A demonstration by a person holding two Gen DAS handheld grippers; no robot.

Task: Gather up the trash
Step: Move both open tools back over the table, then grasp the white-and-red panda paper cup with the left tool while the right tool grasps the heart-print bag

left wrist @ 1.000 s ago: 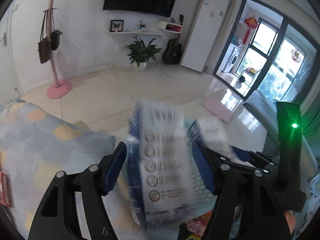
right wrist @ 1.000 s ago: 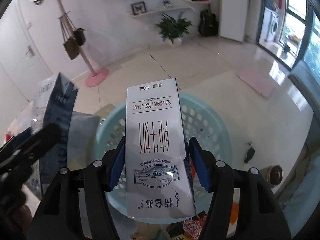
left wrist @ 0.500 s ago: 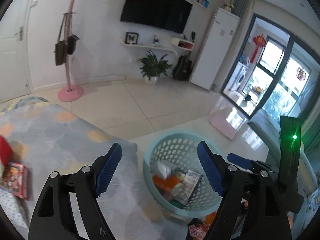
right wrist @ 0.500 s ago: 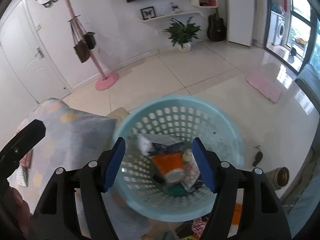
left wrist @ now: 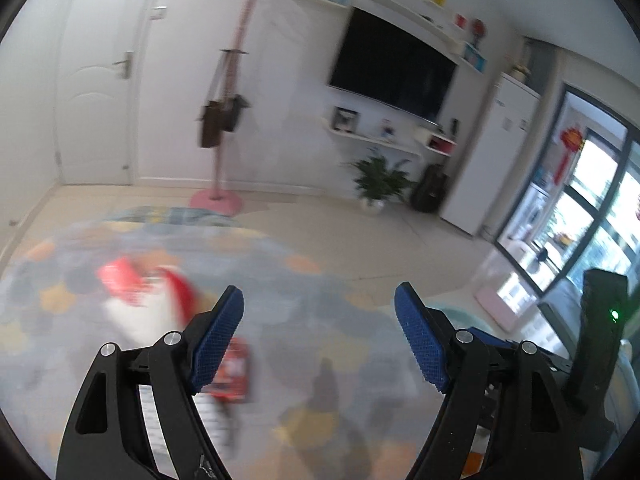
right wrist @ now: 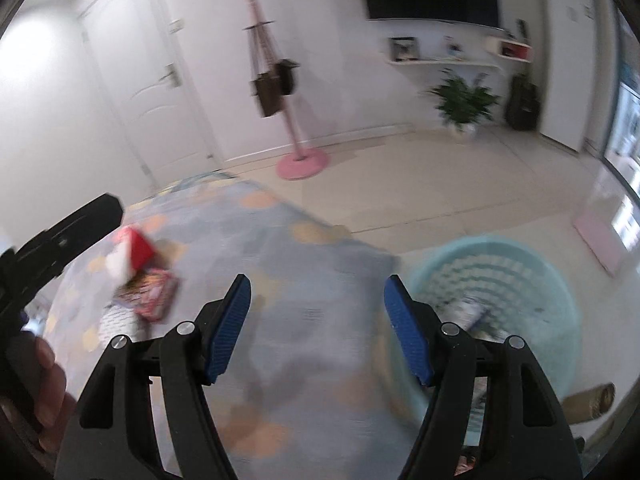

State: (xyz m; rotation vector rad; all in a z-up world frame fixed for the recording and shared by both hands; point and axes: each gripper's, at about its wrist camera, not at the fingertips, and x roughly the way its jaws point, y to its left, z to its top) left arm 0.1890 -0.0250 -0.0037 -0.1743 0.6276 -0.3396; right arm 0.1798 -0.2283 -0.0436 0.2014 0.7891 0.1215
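My left gripper (left wrist: 320,332) is open with nothing between its blue pads, over a grey patterned cloth (left wrist: 312,280). Ahead to its left lie a blurred red and white carton (left wrist: 136,292) and a red packet (left wrist: 236,372), partly hidden by the left finger. My right gripper (right wrist: 318,320) is open and empty too, above the same cloth (right wrist: 280,248). The teal basket (right wrist: 532,256) stands to its right with trash inside (right wrist: 468,308). The red and white carton (right wrist: 132,256) and a colourful packet (right wrist: 152,292) lie at the far left.
The left gripper's body (right wrist: 60,236) and a person's hand (right wrist: 44,392) fill the left edge of the right wrist view. A brown cylinder (right wrist: 588,402) lies on the floor beside the basket. A pink coat stand (right wrist: 300,164) and a potted plant (right wrist: 464,104) stand by the wall.
Both grippers let their milk cartons go into the basket. Both then swung left, away from the basket and over the cloth, where the red carton and packet came into view.
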